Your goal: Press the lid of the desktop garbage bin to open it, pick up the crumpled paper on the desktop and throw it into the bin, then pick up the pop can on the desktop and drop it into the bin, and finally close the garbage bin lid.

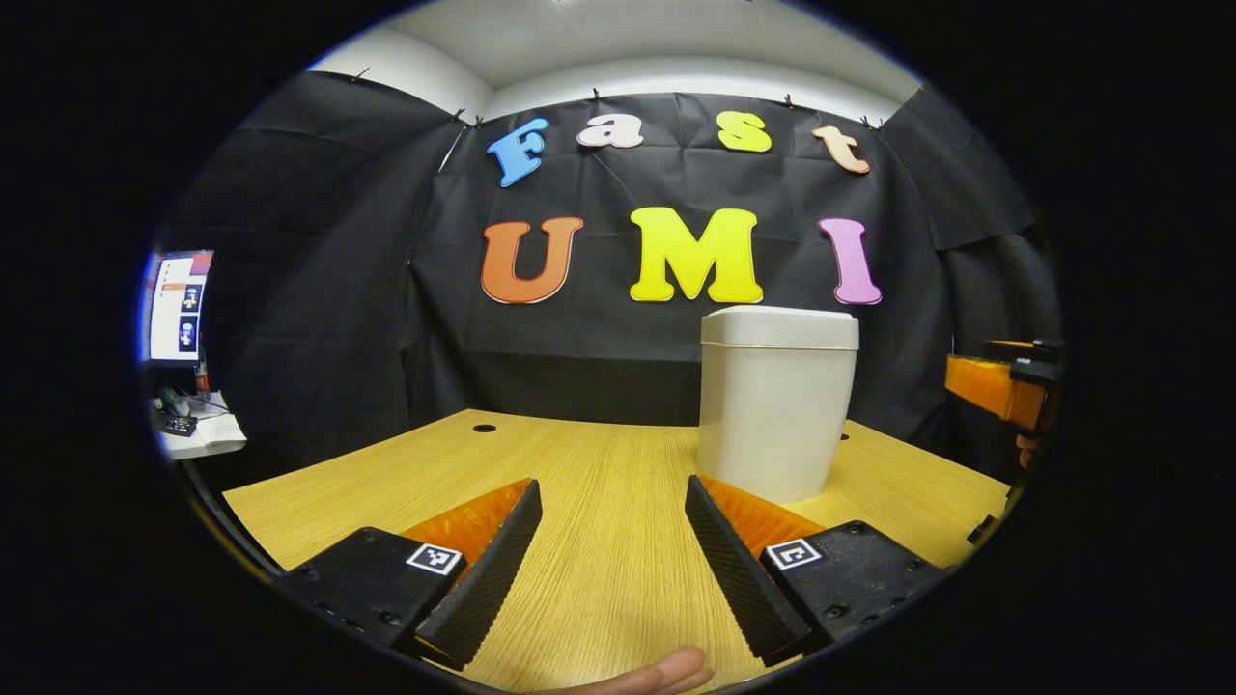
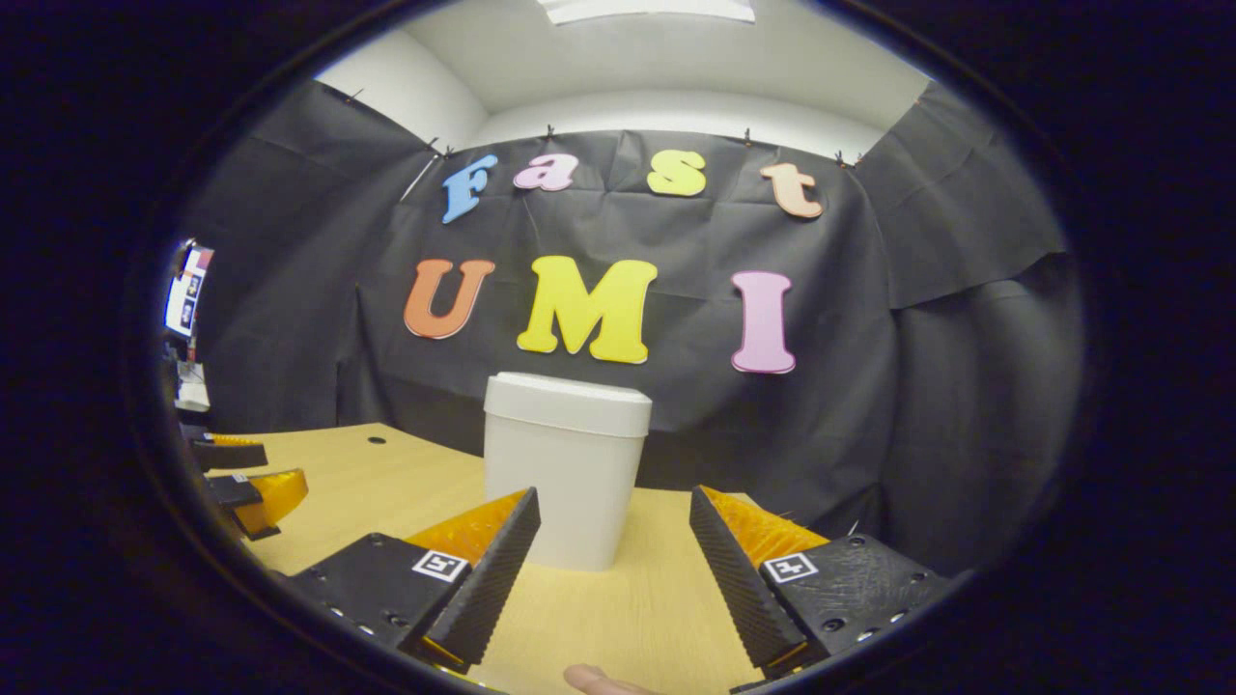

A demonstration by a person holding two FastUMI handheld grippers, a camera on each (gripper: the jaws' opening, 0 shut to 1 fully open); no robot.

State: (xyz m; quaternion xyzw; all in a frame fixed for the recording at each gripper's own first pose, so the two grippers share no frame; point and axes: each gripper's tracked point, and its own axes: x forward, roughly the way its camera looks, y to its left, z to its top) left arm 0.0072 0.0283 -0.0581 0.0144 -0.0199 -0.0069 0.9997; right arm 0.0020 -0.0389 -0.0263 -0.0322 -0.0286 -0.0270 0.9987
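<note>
A white desktop garbage bin stands upright on the wooden desk with its lid down. In the left gripper view it sits ahead and to the right of my left gripper, which is open with nothing between its fingers. In the right gripper view the bin stands just ahead and slightly left of my right gripper, also open and empty. The left gripper appears at the left edge of the right gripper view, and the right gripper at the right edge of the left gripper view.
A small side table with a monitor and clutter stands off the desk's left side. The desk has a cable hole near its far edge. Black cloth walls close in behind and to the right. A fingertip shows at the bottom.
</note>
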